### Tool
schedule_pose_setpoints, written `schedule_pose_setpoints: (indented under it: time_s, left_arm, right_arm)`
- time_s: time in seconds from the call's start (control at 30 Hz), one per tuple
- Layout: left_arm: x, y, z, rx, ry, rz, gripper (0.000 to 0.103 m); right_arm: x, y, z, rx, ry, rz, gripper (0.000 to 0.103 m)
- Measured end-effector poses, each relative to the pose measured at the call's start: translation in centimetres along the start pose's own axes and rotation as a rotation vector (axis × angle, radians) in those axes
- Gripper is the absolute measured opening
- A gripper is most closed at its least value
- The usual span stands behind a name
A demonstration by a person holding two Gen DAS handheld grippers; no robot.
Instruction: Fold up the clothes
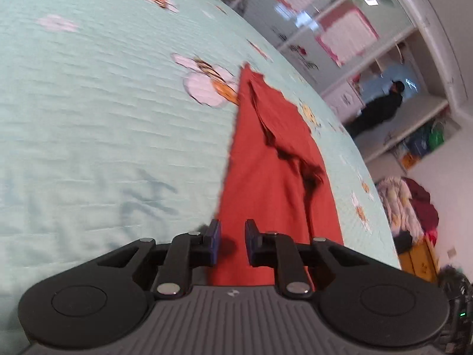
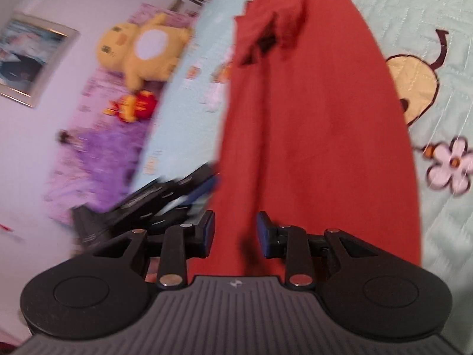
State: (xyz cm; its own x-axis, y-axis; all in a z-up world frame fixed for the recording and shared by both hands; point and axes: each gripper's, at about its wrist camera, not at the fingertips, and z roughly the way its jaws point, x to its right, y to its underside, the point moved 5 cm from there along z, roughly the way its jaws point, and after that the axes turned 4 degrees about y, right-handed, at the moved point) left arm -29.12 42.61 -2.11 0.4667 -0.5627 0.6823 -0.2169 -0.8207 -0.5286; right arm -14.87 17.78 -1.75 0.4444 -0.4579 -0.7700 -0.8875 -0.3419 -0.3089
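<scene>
The red garment (image 1: 275, 159) lies in a long strip on the bed (image 1: 88, 118), running from the near edge toward the far side, with a rumpled ridge along its upper half. Both tools hang over its near end with their pads spread and nothing between them — the left tool (image 1: 232, 242) near the cloth's left edge, the right tool (image 2: 235, 233) over its middle.

My guess is that a pinch taken here could catch only the top layer, or drag the quilted bedspread up with the cloth. The ridge might get folded in as a crease.

In the right wrist view the left tool shows blurred, just left of the right tool — the two could bump. A yellow plush toy (image 2: 142, 47) sits well clear.
</scene>
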Motion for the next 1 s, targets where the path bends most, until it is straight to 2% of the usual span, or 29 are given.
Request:
schedule_pose_setpoints:
  time_s: [0.07,0.17,0.2,0.27,0.3,0.37,0.43,0.5,0.6,0.7,0.77,0.9,1.0]
  left_arm:
    - [-0.6,-0.5,-1.1,0.027,-0.013,-0.025,0.031]
    - [2.1,-0.7,0.2,0.018,0.048,-0.001,0.043]
    - [3.1,-0.8,0.7,0.015,0.068,0.007,0.052]
    - [4.9,-1.0,1.6,0.009,0.109,0.023,0.060]
    - [5.8,-1.0,2.0,0.006,0.129,0.031,0.060]
    - [5.9,0.0,4.5,-0.017,0.098,0.039,0.057]
    - [5.2,1.6,5.3,0.016,0.086,0.084,0.053]
    - [4.8,2.9,5.2,0.061,0.097,0.137,0.054]
    - [4.6,2.7,4.9,0.056,0.106,0.127,0.055]
    - [4.2,2.6,4.6,0.053,0.131,0.093,0.055]
    - [4.2,2.7,4.5,0.049,0.137,0.109,0.055]
    - [4.2,2.8,4.5,0.047,0.143,0.116,0.056]
    - [4.1,2.8,4.5,0.047,0.150,0.111,0.056]
  right_arm:
    - [0.4,0.1,0.6,-0.009,0.036,-0.034,0.029]
    - [0.2,-0.6,0.3,-0.016,0.013,-0.033,0.031]
    - [0.1,-1.0,0.1,-0.013,0.007,-0.030,0.031]
    - [-0.5,-2.9,-0.6,0.047,0.008,-0.044,0.031]
    - [-0.9,-3.9,-1.0,0.078,0.014,-0.056,0.031]
    - [-2.2,-6.9,-1.2,0.149,0.079,-0.130,0.031]
    - [-4.0,-10.2,-0.4,0.187,0.133,-0.229,0.031]
    - [-6.1,-13.3,1.4,0.187,0.194,-0.353,0.031]
    - [-8.4,-17.7,5.6,0.147,0.285,-0.508,0.031]
    - [-10.8,-22.0,11.5,0.115,0.373,-0.638,0.031]
    - [-11.2,-24.9,14.8,0.105,0.406,-0.646,0.031]
    - [-11.5,-28.9,20.9,0.086,0.438,-0.556,0.031]
    - [-11.7,-30.7,25.0,0.082,0.559,-0.570,0.031]
